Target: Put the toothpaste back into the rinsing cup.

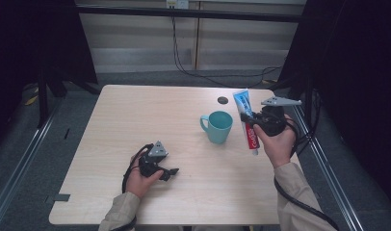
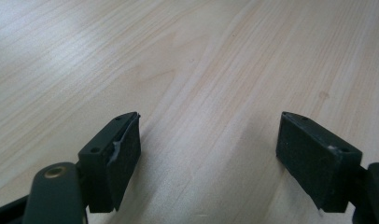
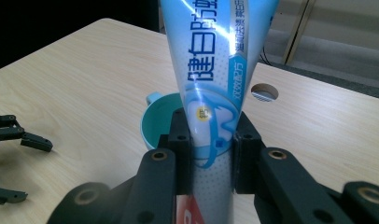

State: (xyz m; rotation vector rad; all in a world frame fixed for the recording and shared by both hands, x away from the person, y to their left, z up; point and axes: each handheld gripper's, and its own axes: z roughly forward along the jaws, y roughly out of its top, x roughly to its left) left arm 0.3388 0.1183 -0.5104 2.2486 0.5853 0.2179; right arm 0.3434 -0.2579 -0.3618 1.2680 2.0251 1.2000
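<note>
The high view is looking forward and down from above the person's side, taking in the whole counter [image 1: 136, 120] from near edge to far edge. The left tool [image 2: 208, 154] camera is riding low, facing bare wood at close range between its own wide-apart jaws. The right tool [image 3: 211, 154] camera is sitting near the counter's right edge, facing across toward the left edge past the toothpaste tube [image 3: 215, 93]. It is sharing the teal mug [image 3: 159, 121] and cable hole [image 3: 264, 92] with the high view.
</note>
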